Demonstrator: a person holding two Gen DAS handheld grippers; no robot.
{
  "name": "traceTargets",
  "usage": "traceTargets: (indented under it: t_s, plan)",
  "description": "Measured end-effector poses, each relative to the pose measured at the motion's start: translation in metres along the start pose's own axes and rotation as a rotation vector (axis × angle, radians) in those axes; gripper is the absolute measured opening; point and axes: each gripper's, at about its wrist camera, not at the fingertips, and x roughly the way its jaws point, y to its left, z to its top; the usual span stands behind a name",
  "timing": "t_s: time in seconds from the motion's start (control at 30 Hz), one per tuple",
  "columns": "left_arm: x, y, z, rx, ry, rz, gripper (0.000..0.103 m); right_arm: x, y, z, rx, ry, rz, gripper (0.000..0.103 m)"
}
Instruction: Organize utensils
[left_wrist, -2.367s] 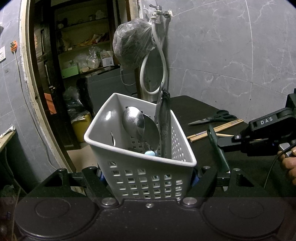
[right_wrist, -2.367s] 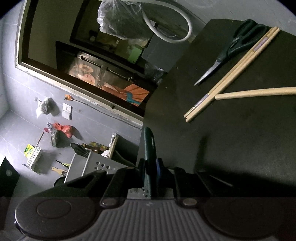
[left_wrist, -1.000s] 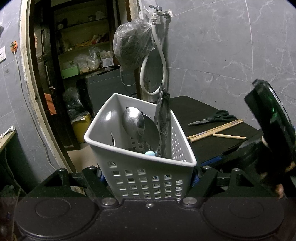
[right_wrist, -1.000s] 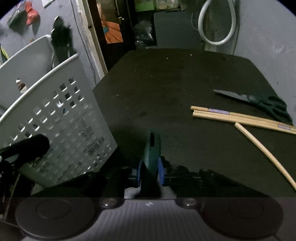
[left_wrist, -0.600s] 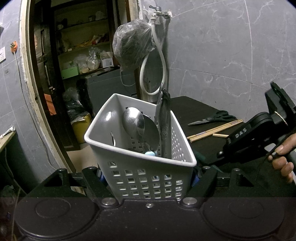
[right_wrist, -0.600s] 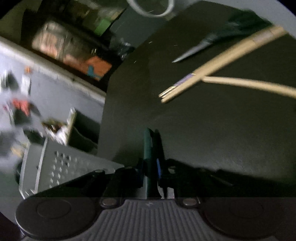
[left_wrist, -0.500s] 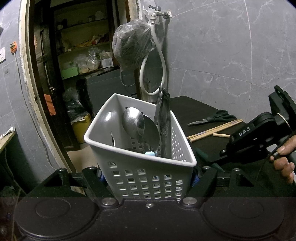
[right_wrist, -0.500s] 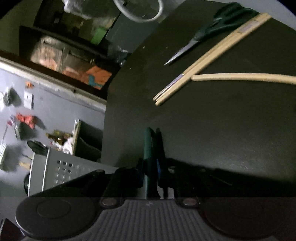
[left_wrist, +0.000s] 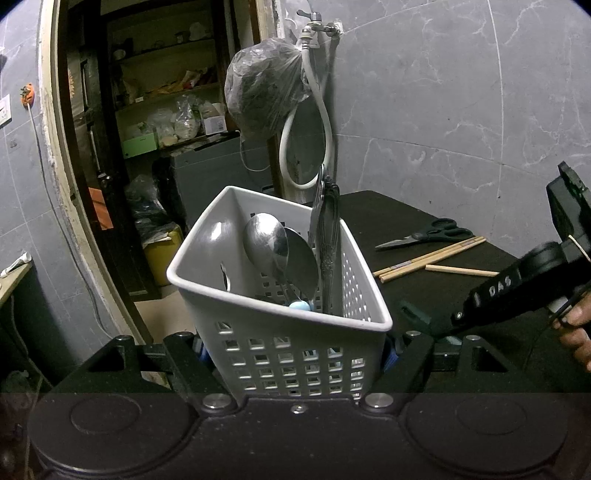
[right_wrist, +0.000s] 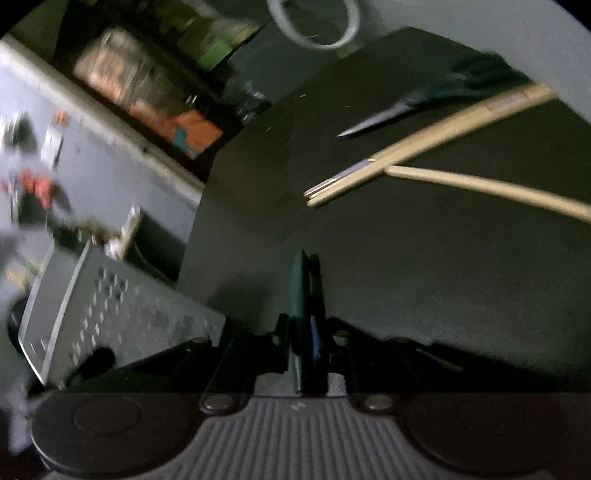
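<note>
My left gripper (left_wrist: 295, 354) is shut on a white perforated utensil basket (left_wrist: 280, 332) that holds metal spoons (left_wrist: 269, 243), a patterned metal handle (left_wrist: 328, 236) and a blue-tipped piece. My right gripper (right_wrist: 304, 325) is shut on a dark green handle (right_wrist: 297, 291) that points forward over the black table (right_wrist: 406, 258). In the left wrist view the right gripper body (left_wrist: 517, 288) sits low at the right of the basket. The basket also shows in the right wrist view (right_wrist: 103, 310), blurred, at lower left.
Green-handled scissors (left_wrist: 424, 236), a pair of wooden chopsticks (left_wrist: 432, 254) and a single wooden stick (left_wrist: 461, 271) lie on the table's far right. A tap with a white hose (left_wrist: 325, 122) and a hanging plastic bag (left_wrist: 262, 96) are behind the basket. An open doorway is at left.
My right gripper has swung about with the green handle, first rising beside the basket, then dropping low to its right. The basket and left gripper have stayed still.
</note>
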Motion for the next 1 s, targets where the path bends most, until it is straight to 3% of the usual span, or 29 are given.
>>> traceTargets:
  t_s: [0.3, 0.47, 0.57, 0.67, 0.8, 1.0]
  plan:
    - [0.001, -0.001, -0.001, -0.006, -0.005, 0.005, 0.079, 0.013, 0.072, -0.009, -0.453, 0.137, -0.169, 0.012]
    - [0.002, 0.000, -0.003, -0.016, -0.013, 0.005, 0.079, 0.027, 0.127, -0.041, -0.831, 0.197, -0.321, 0.012]
    - [0.001, 0.001, -0.003, -0.024, -0.016, 0.001, 0.078, 0.031, 0.144, -0.061, -0.964, 0.220, -0.368, 0.012]
    - [0.001, 0.003, -0.004, -0.030, -0.019, -0.001, 0.078, 0.033, 0.144, -0.058, -0.917, 0.251, -0.374, 0.013]
    - [0.001, 0.003, -0.004, -0.028, -0.020, -0.003, 0.078, 0.030, 0.123, -0.035, -0.707, 0.290, -0.286, 0.013]
    - [0.001, 0.003, -0.003, -0.023, -0.019, -0.007, 0.078, 0.023, 0.114, -0.038, -0.683, 0.262, -0.251, 0.012]
